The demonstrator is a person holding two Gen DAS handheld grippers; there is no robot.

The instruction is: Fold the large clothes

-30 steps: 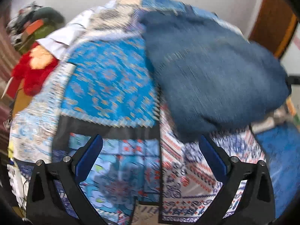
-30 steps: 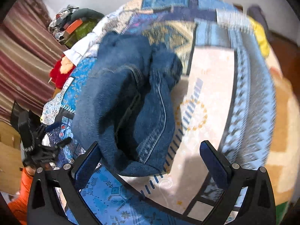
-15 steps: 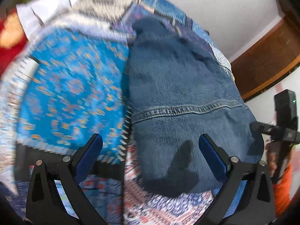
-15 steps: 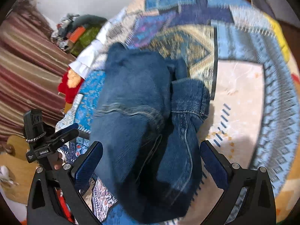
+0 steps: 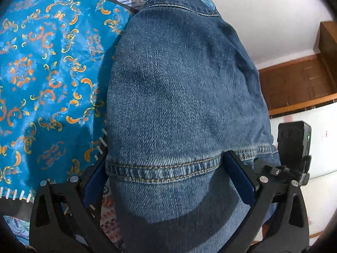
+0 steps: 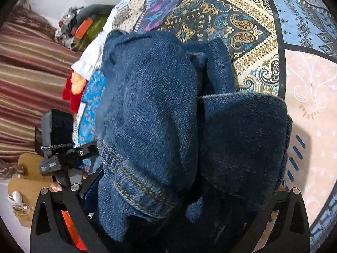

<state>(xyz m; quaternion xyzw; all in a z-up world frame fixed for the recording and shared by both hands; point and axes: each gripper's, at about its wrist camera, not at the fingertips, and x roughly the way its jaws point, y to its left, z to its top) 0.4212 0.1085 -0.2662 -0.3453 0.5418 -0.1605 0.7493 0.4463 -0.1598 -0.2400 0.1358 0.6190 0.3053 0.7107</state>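
Denim jacket (image 5: 185, 97): lying bunched on the patchwork bedspread (image 5: 48, 67), near edge, bulk draping toward the cameras; stitched hem band running across the near part.

Left gripper (image 5: 168, 179): jaws standing wide apart, straddling the hem band, blue pads (image 5: 239, 181) flanking the cloth without clamping it.

Right gripper (image 6: 168, 206): frame arms spread wide, denim heaped between them and covering the pads; looking open, gripping nothing visibly.

Risks, judged:
- Closing on the thick seam only, catching one layer and leaving the layers beneath dragging.
- Lifting the heap as it lies, with a loose fold (image 6: 242, 143) doubled over on the right, locking creases into the fold.
- Heavy denim sliding off the near bed edge if released here.
- Two grippers working close together at the same hem, knocking each other.

Surroundings:
- Red stuffed toy (image 6: 72, 92) and a white cloth (image 6: 88, 63) lying at the far left of the bed, near the jacket's far end, crowding any spreading leftward.
- Clutter pile (image 6: 84, 27) further back.
- Striped curtain (image 6: 25, 73) at left.
- Wooden panelling (image 5: 294, 84) at right.
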